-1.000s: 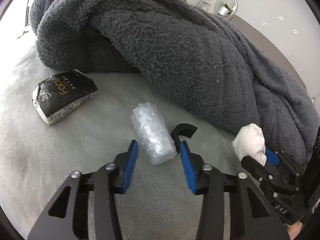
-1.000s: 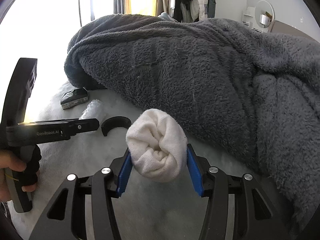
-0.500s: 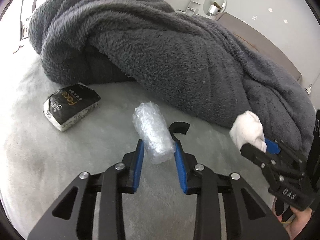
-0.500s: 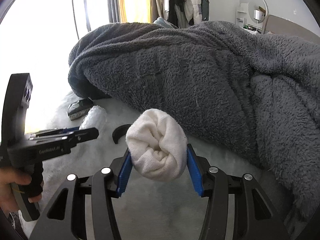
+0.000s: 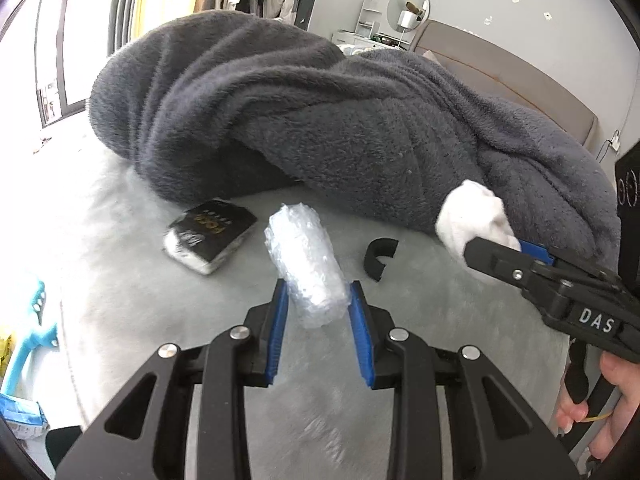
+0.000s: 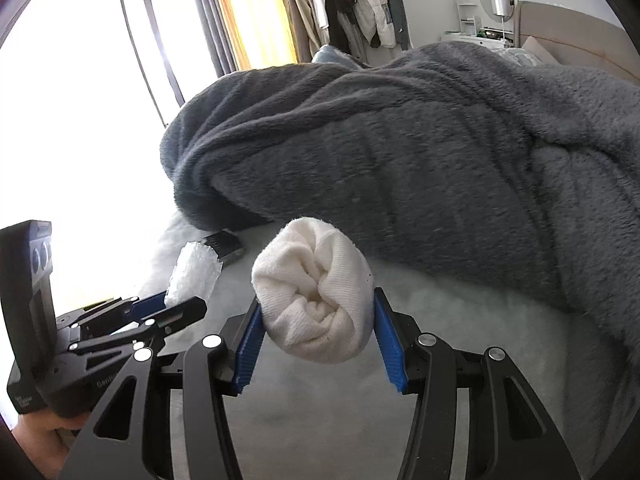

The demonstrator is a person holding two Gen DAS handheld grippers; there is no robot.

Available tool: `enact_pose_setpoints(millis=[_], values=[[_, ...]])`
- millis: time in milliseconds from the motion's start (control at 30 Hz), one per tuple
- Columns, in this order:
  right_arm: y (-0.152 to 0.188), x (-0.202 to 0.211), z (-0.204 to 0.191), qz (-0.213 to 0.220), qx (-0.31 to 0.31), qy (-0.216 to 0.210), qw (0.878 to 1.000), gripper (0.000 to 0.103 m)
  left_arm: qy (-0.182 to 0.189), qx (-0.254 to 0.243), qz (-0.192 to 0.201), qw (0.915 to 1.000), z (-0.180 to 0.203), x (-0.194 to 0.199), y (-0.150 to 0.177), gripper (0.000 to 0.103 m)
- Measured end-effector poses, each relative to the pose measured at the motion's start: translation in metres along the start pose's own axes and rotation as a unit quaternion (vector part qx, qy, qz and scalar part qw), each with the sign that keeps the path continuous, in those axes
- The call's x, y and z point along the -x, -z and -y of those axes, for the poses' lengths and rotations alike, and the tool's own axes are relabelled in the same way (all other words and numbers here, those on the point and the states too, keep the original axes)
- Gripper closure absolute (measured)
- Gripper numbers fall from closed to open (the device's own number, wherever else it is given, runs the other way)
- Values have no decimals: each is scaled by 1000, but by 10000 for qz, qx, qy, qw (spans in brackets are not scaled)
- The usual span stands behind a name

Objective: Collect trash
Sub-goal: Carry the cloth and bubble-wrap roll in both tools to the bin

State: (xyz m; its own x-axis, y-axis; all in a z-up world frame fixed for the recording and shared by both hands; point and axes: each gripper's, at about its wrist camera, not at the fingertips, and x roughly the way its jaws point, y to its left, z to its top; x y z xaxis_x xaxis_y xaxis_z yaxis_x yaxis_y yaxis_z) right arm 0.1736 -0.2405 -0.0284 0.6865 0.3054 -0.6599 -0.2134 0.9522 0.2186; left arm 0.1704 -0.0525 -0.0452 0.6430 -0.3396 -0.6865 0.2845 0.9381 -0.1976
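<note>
My left gripper is shut on a clear bubble-wrap roll and holds it above the pale bed sheet. The roll also shows in the right wrist view, held in the left gripper. My right gripper is shut on a rolled white sock, held above the sheet; it shows at the right of the left wrist view. A black packet with gold lettering and a black curved plastic piece lie on the sheet.
A big dark grey fleece blanket is heaped across the bed behind everything. A turquoise object and blue packaging lie off the bed's left edge. A window, hanging clothes and a headboard lie beyond.
My left gripper closed on the bubble-wrap roll and lifted it off the sheet, away from the black curved piece. The right gripper kept hold of the sock and rose with it.
</note>
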Motion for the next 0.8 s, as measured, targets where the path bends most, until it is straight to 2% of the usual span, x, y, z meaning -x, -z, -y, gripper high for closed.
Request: enact_pose_setpoints(millis=[367, 800], values=[[20, 5, -74, -30, 316, -320, 9990, 51, -240, 59, -75, 9997, -36, 53, 35, 70], [39, 4, -163, -1, 806, -657, 9946, 51, -810, 550, -264, 9948, -113, 105, 77, 70]])
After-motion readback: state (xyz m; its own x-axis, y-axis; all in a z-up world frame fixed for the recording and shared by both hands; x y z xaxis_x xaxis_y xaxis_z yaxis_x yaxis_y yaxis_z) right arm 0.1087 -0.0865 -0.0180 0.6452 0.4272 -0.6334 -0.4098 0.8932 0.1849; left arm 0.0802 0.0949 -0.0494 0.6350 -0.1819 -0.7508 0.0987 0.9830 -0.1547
